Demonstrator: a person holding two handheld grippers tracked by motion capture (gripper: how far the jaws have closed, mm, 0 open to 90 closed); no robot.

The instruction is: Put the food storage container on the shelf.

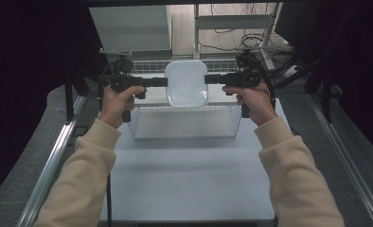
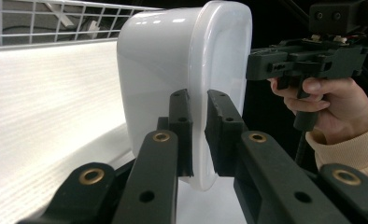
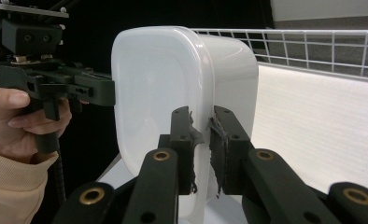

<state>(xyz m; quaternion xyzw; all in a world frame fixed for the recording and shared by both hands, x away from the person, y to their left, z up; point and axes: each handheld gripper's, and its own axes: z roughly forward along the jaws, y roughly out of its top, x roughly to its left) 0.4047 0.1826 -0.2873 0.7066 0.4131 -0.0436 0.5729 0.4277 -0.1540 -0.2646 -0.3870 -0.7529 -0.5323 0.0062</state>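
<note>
Closest to you there's bare white tabletop point(image 1: 189, 179), then your sleeves reaching toward the wire basket point(image 1: 187, 124), which is the handy reference for everything else here.

Just above the basket's far edge you've got a white plastic tub point(image 1: 186, 83) hanging in the air, tipped so its open side faces back toward you. Your left gripper point(image 1: 163, 82) comes in from the basket's left side and is clamped on the tub's left rim; in the left gripper view the two pads pinch that rim point(image 2: 198, 116) between them. Your right gripper point(image 1: 208, 79) does the same from the basket's right side, jaws squeezed onto the opposite rim point(image 3: 201, 126). So both are closed on the tub, one edge each, and neither looks like it's slipping.

Looks to me like you're mid-carry: the tub is lifted clear of the basket and held between both hands. Next move probably calls for keeping both hands level and moving together, since that smooth thin rim could twist out if one side leads. Past the basket there's a wire grid fence point(image 1: 151, 66), a grey panel point(image 1: 130, 28) and cables on the floor point(image 1: 246, 40).
</note>
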